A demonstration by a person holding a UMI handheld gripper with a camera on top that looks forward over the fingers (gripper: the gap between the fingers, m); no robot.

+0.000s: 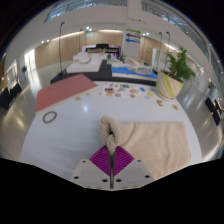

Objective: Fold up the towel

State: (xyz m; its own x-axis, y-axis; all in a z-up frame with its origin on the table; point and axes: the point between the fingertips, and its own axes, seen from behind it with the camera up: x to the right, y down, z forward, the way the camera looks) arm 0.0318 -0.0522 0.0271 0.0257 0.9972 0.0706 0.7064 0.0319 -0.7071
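A beige towel (150, 140) lies spread on the white table (60, 135), ahead of and to the right of the fingers. One part of it is gathered into a raised fold (109, 130) that runs down between the purple pads (97, 157). My gripper (110, 160) is shut on this fold, with the pads meeting on the cloth and lifting it above the table.
A red-brown mat (62, 91) lies on the table at the far left. A small ring (49, 117) lies near it. Several small objects (128, 89) sit at the table's far side. A potted plant (178, 70) stands at the far right.
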